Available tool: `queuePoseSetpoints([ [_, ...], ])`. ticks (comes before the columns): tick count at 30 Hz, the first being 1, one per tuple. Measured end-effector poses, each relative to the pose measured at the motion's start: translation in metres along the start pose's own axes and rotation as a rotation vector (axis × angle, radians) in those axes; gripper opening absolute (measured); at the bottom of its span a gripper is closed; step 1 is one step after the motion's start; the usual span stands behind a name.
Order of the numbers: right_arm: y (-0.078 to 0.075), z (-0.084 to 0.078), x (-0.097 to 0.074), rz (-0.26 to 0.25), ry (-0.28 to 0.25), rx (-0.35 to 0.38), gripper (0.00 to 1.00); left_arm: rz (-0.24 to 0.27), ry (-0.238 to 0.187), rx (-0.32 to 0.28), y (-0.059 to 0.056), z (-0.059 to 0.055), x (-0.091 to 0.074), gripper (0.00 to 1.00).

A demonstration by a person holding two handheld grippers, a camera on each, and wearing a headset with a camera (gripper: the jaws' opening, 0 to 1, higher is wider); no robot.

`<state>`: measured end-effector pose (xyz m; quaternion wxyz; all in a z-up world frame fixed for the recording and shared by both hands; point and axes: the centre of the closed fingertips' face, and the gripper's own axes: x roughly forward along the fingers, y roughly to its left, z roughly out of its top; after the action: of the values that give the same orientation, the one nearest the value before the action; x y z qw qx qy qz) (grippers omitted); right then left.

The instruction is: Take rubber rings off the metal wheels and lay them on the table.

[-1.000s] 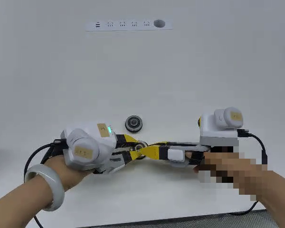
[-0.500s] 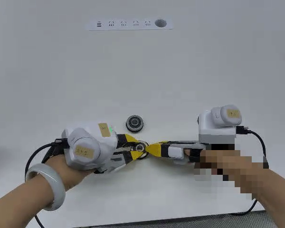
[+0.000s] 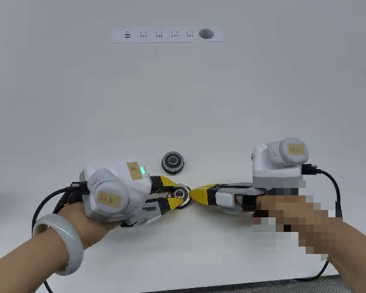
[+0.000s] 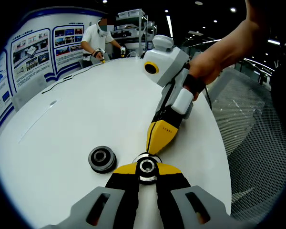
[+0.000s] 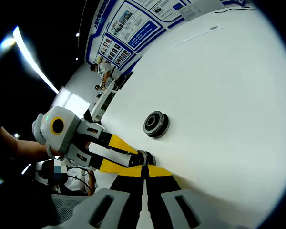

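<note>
my left gripper [image 4: 147, 168] clamps a wheel [image 3: 181, 195]; my right gripper [image 5: 143, 168] is squeezed narrow at its rim. pull crooked and the wheel could twist out.

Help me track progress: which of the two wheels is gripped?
The wheel in the left gripper, beside the right gripper; the other wheel lies free on the table.

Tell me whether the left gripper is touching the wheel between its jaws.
Touching. In the left gripper view, the left gripper clamps the metal wheel, yellow jaws pressed against both sides.
</note>
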<state>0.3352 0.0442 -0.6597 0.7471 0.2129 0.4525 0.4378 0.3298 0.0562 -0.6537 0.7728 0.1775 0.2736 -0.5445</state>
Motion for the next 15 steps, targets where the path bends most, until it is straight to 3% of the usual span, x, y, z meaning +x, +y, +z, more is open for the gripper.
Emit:
queuePoseSetpoints([
  [15,0.0042,0.0019,0.0009,0.003,-0.013,0.002,0.02,-0.001,0.004,0.001,0.0004,-0.0006,0.0002,0.12],
])
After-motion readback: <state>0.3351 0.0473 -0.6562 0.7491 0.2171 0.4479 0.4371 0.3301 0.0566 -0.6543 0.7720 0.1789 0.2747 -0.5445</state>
